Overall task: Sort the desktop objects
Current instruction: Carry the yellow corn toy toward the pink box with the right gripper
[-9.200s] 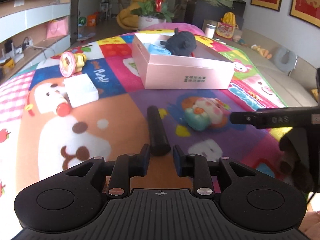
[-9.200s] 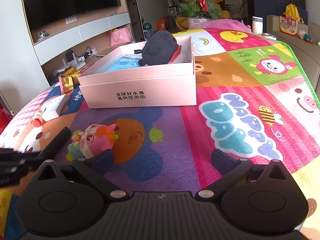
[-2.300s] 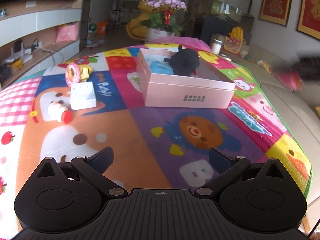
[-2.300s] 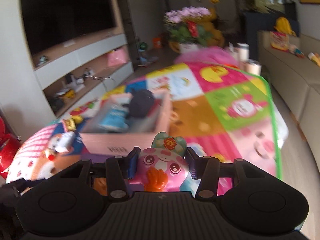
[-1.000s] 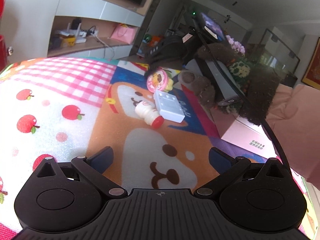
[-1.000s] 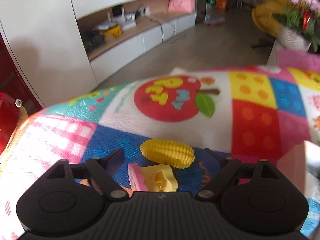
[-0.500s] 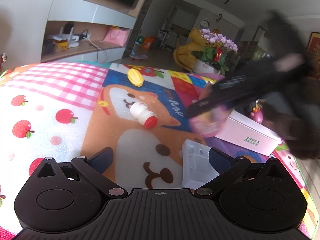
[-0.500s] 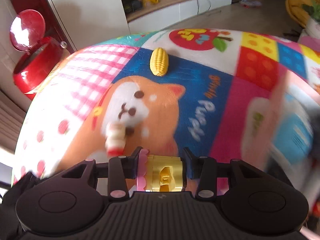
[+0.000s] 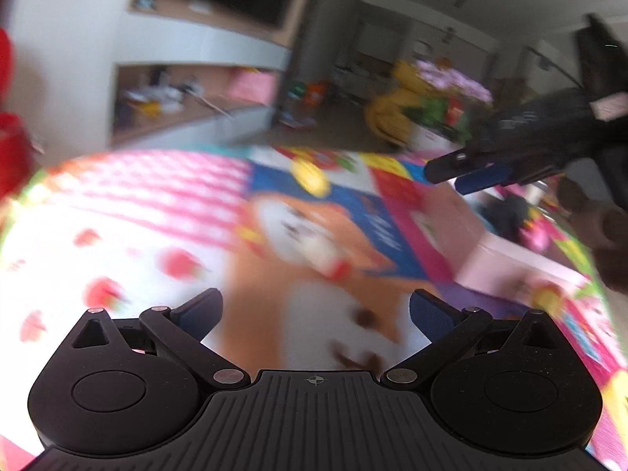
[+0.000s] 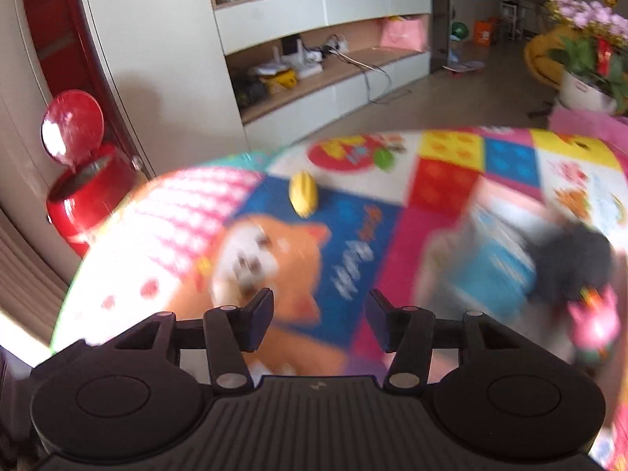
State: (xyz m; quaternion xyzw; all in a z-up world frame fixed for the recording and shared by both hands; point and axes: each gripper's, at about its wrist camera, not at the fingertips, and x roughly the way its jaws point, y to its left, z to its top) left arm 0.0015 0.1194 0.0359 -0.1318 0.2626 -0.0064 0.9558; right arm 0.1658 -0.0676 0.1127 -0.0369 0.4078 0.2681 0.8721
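Observation:
Both views are blurred by motion. My left gripper stands wide open and empty above the colourful play mat. My right gripper has its jaws opening, with nothing between them; in the left wrist view it hangs over the pink box. That pink box holds a dark plush toy and a blue pack. A yellow toy corn lies on the mat at the far side, also seen as the corn. A small white bottle with a red cap lies on the mat's dog picture.
A red pedal bin with its lid up stands left of the mat's edge. White shelving runs along the far wall. A potted flower stands at the back right. A pink toy shows at the right edge.
The pink-and-yellow toy that sat between my right fingers is gone from them, and the jaws stand wider. The left view has swung upward; the white box is out of it.

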